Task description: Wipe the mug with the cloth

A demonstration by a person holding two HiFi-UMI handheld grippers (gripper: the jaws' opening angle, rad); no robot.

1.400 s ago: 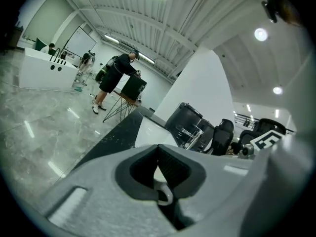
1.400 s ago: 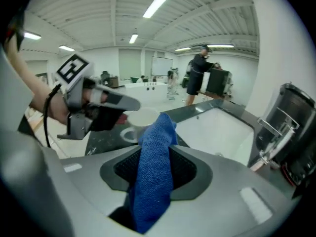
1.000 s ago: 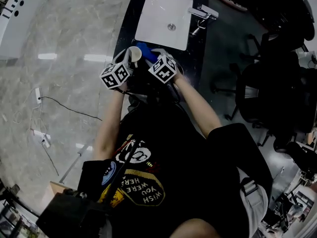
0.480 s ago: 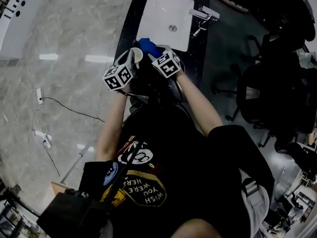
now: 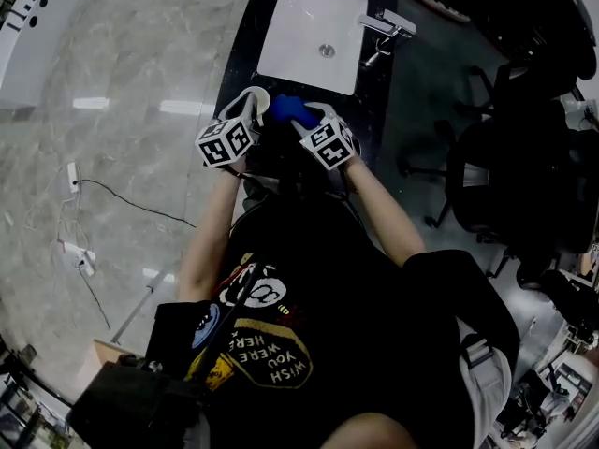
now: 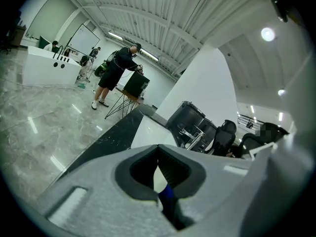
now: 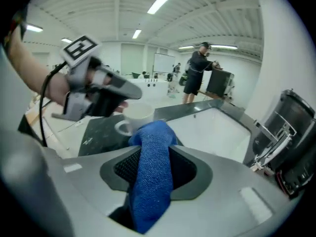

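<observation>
In the head view my left gripper [image 5: 249, 110] holds the white mug [image 5: 255, 102] over the black counter. The left gripper view shows its jaws pinched on a thin white sliver of the mug [image 6: 158, 178], with a bit of blue cloth [image 6: 168, 198] just below. My right gripper [image 5: 305, 120] is shut on the blue cloth [image 5: 291, 110], which hangs folded between its pads [image 7: 154, 167]. In the right gripper view the cloth's top end reaches the side of the mug [image 7: 138, 115], which the left gripper [image 7: 121, 94] grips from above.
A white sink basin [image 5: 309, 36] with a chrome faucet [image 5: 384, 28] is set in the black counter [image 5: 239, 59] just beyond the grippers. Dark office chairs [image 5: 505, 176] stand to the right. Glossy stone floor [image 5: 112, 110] lies to the left.
The right gripper with the cloth has slid back toward me and a little to the right along the mug. The left gripper and mug have barely shifted.
</observation>
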